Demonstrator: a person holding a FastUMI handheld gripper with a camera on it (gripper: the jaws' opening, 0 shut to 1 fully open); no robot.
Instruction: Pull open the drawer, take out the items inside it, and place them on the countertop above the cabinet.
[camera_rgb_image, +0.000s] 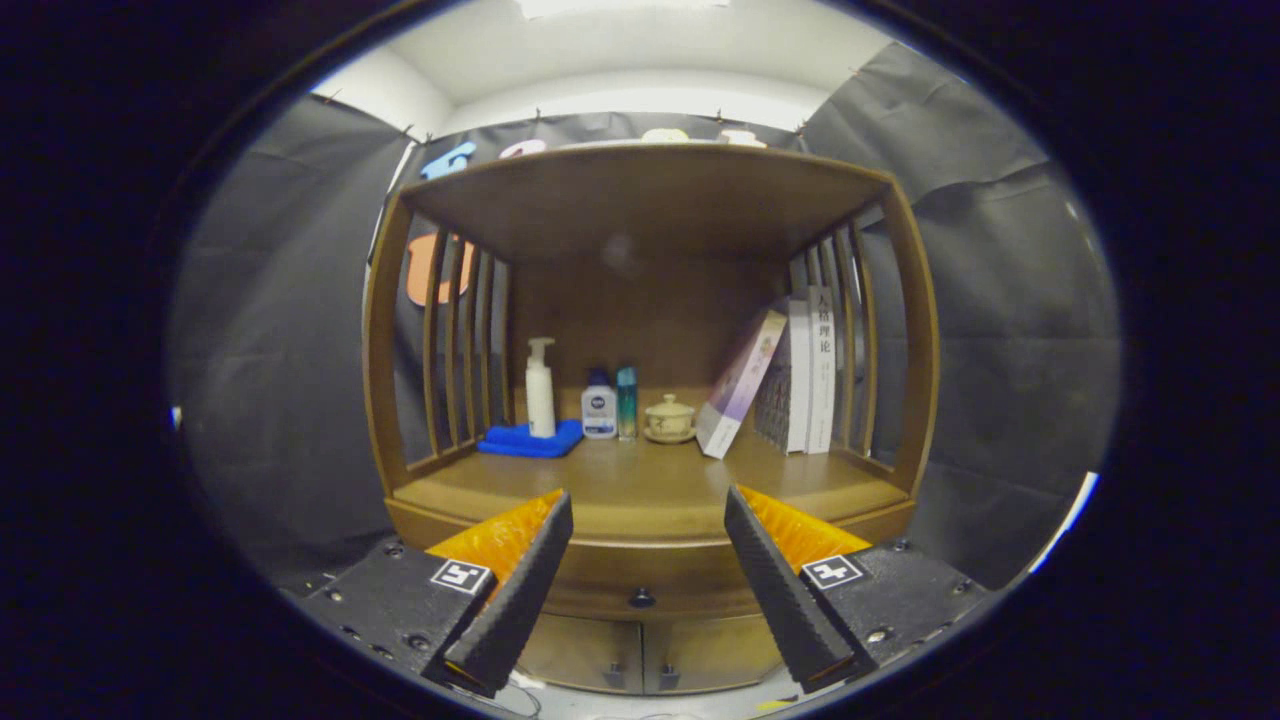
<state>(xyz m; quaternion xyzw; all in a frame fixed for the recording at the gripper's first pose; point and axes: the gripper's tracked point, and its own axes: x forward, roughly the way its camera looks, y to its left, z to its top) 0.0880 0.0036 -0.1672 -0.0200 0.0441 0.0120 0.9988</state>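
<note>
A brown wooden cabinet stands straight ahead. Its drawer (645, 580) is closed, with a small dark knob (641, 598) at the middle of its front. The knob sits between and beyond my fingers. My gripper (648, 510) is open, its two black ribbed fingers (530, 570) spread wide with nothing between them, a short way off from the cabinet. The wooden countertop (650, 485) lies just above the drawer, under a slatted shelf frame. The drawer's contents are hidden.
At the back of the countertop stand a white pump bottle (540, 388) on a blue cloth (530, 440), two small bottles (610, 405), a lidded cup (669, 418) and leaning books (790, 375). Two lower cabinet doors (645, 655) with knobs sit beneath the drawer.
</note>
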